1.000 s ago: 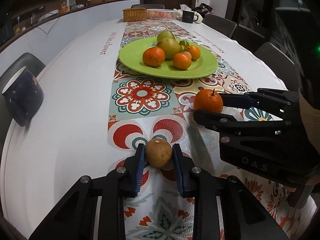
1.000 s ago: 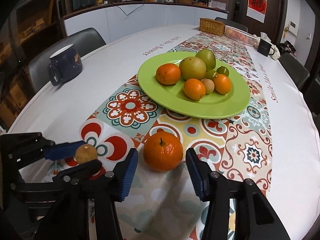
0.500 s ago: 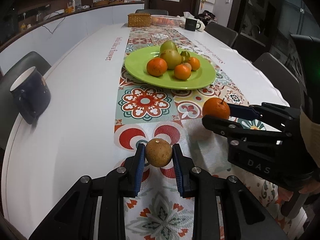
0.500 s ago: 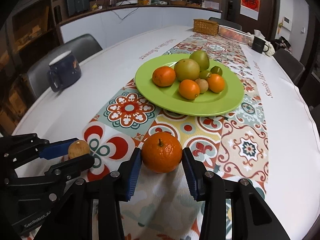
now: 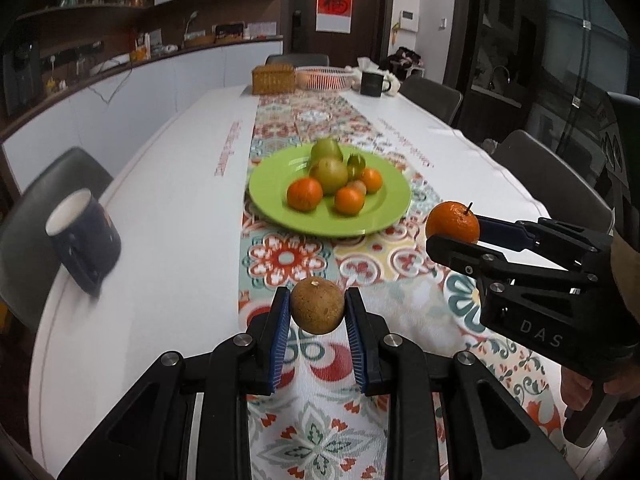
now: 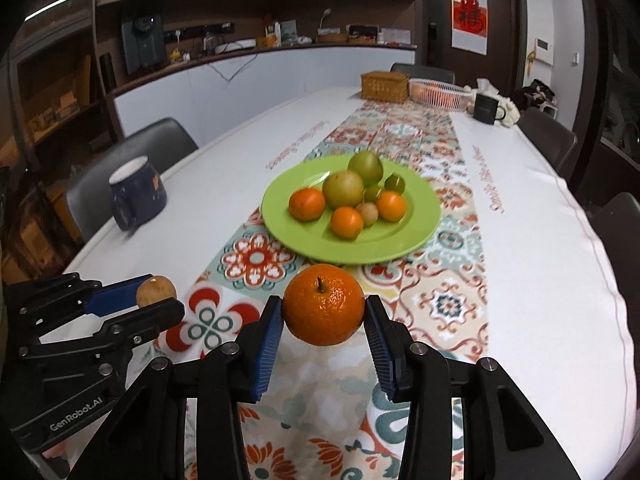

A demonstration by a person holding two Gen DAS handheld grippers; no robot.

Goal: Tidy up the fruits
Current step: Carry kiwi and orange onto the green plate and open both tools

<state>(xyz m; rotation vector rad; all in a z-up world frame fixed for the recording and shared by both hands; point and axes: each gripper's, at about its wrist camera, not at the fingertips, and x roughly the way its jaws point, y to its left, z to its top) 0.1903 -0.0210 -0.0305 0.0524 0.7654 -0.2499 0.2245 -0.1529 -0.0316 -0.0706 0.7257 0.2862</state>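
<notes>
Right now, going from the left, a dark blue mug (image 5: 82,236) stands near the bench (image 5: 168,184) edge on the white cloth. Next comes the left claw (image 5: 318,312), its blue pads (image 5: 280,332) clamped on a small brown round fruit (image 5: 317,311) that hangs clear above the patterned runner (image 5: 286,258). Beyond it, mid-bench, the green plate (image 5: 384,216) carries a heap of oranges (image 5: 305,194) and green fruits (image 5: 329,175). To the right, the right claw (image 6: 323,316) is pinched shut on a stemmed orange (image 6: 323,304), stem up, also lifted off the cloth, just short of the plate's near rim. At the far end sit a wicker box (image 6: 385,86), a wire basket (image 6: 440,94) and a black mug (image 6: 486,108).
</notes>
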